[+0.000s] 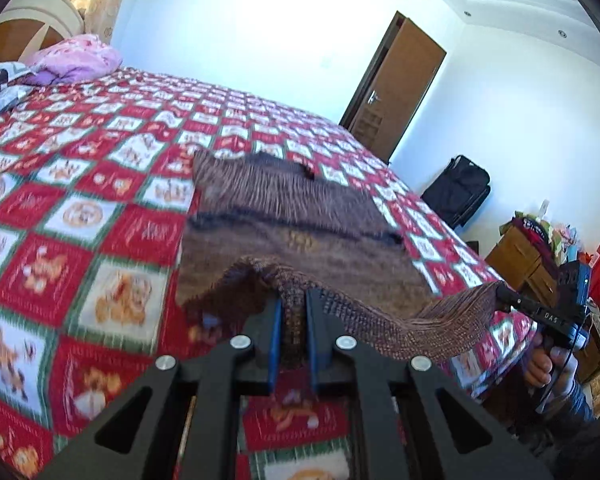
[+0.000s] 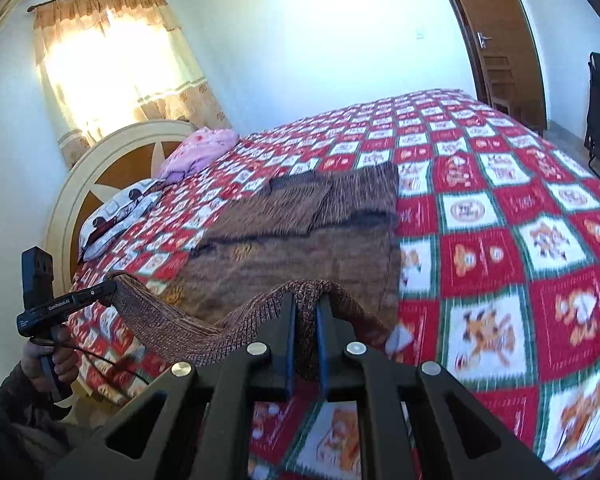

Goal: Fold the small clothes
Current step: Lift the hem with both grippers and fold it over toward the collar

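Knit hem bunches between the blue pads of the left gripper (image 1: 291,320), whose jaws stand narrow and clamped on the near hem of the brown sweater (image 1: 300,236). The right gripper (image 2: 303,320) is likewise pinched narrow on the same hem, further toward the foot of the bed (image 2: 500,208). Between the two grips the hem hangs in a slack loop above the bed's near edge, which suggests a bottom-up fold is in hand.

Beyond the lifted hem, the sweater's body lies flat on the red checked bedspread, in the middle of the bed, with what looks like a sleeve already folded across its far part. The collar end points to the far edge.

Risks, as I judge them: each grip looks to hold only a narrow pinch of loose, stretchy knit, so a quick pull could let the hem slide out of one side and drop the fold crooked. The slack between the grips could sag and crease under the fold if the hands are not spread to tauten it. Dragging rather than lifting might shift the body along the bedspread and undo the folded sleeve. Uneven travel of the two hands would land the hem askew against the collar end.

Farther off, pink bedding (image 2: 204,152) lies near the head corner, well apart.
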